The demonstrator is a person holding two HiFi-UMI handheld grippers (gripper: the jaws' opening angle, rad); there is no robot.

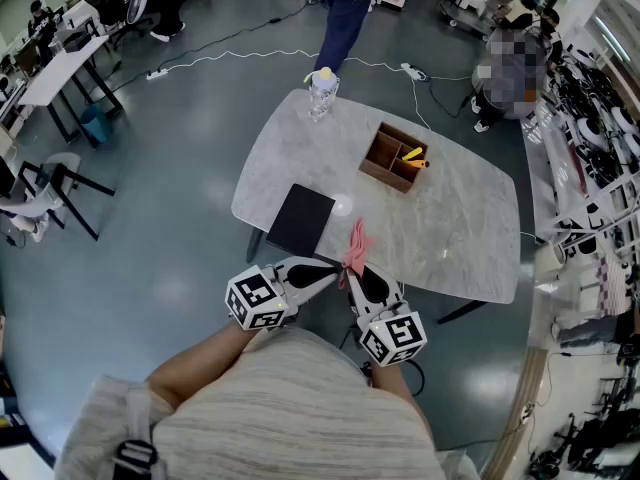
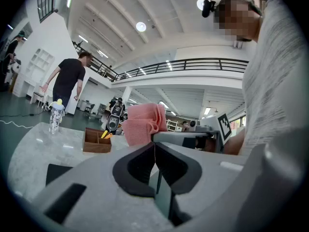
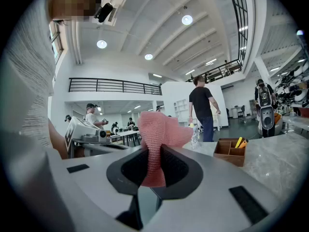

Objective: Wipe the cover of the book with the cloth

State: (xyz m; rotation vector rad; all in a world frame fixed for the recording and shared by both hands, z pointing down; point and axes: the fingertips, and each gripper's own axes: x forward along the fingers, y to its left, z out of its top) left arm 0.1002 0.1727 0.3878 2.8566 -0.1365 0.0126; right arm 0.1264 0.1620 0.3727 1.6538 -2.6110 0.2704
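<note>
A black book (image 1: 301,219) lies flat at the near left edge of the grey marble table (image 1: 470,228). A pink cloth (image 1: 355,248) hangs just right of it, pinched in my right gripper (image 1: 354,270); the right gripper view shows the cloth (image 3: 155,139) squeezed between the jaws. My left gripper (image 1: 334,271) points right toward the cloth, jaws shut and empty. Through the left gripper view the cloth (image 2: 142,123) stands just beyond the closed tips (image 2: 154,144), and the book (image 2: 63,172) is a dark patch low on the left.
A brown wooden organiser (image 1: 395,157) with yellow and orange items sits mid-table. A clear bottle with a yellow top (image 1: 322,92) stands at the far edge. A person (image 1: 345,8) walks beyond the table; desks and chairs line the left.
</note>
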